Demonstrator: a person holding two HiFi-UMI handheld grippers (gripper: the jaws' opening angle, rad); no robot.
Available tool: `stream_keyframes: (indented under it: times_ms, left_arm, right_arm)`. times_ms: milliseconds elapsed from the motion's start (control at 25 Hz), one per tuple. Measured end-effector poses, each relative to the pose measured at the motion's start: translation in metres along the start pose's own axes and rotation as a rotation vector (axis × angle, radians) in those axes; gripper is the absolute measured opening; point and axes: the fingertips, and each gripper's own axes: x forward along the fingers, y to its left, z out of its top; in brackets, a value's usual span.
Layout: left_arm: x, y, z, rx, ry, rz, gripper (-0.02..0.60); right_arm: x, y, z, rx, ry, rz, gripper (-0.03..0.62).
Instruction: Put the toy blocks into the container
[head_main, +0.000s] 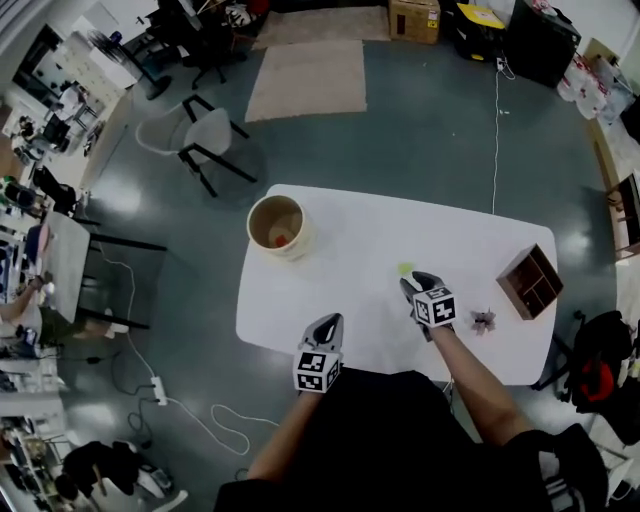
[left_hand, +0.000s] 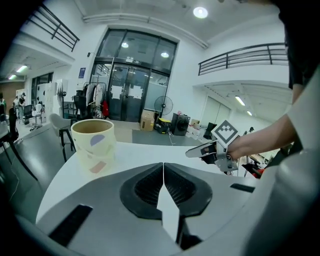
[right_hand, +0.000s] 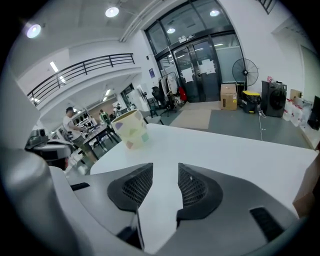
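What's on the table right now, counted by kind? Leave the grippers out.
Container: 1
Toy blocks: 2, a green block on the table and an orange-red block inside the container
Wooden compartment box: 1
Small dark item, too small to identify: 1
Total: 5

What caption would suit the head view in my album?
The left gripper and right gripper over a white table; green block by the right, cream container beyond.

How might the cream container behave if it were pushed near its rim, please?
The container stands upright and fairly tall, so it could tip. It looks nearly empty, so it is probably light and apt to slide.
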Motion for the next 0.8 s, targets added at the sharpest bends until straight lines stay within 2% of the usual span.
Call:
stream_keyframes:
  times_ms: [200,360,520,640,800]
  left_arm:
    - [-0.009,-0.006,-0.005,-0.002,0.011,0.020,0.006]
    - [-0.017,-0.007,-0.007,0.016,0.004,0.046,0.006]
    - [-0.034,-0.003,-0.003,-0.007,-0.014,0.091,0.006]
    - [-0.056,0.005,0.018,-0.045,-0.067,0.142,0.006]
    - [-0.099,0.017,0.051,-0.082,-0.193,0.225,0.007]
  right_arm:
    - [0.033,-0.015,-0.015,-0.026,0.080,-0.013,0.195]
    - [0.051,-0.037,-0.021,0.000,0.128,-0.061,0.209]
    - [0.069,-0.047,-0.030,-0.007,0.175,-0.065,0.213]
    - [0.081,-0.051,-0.037,-0.036,0.205,-0.074,0.213]
    - [0.092,-0.057,-0.045,-0.060,0.233,-0.083,0.213]
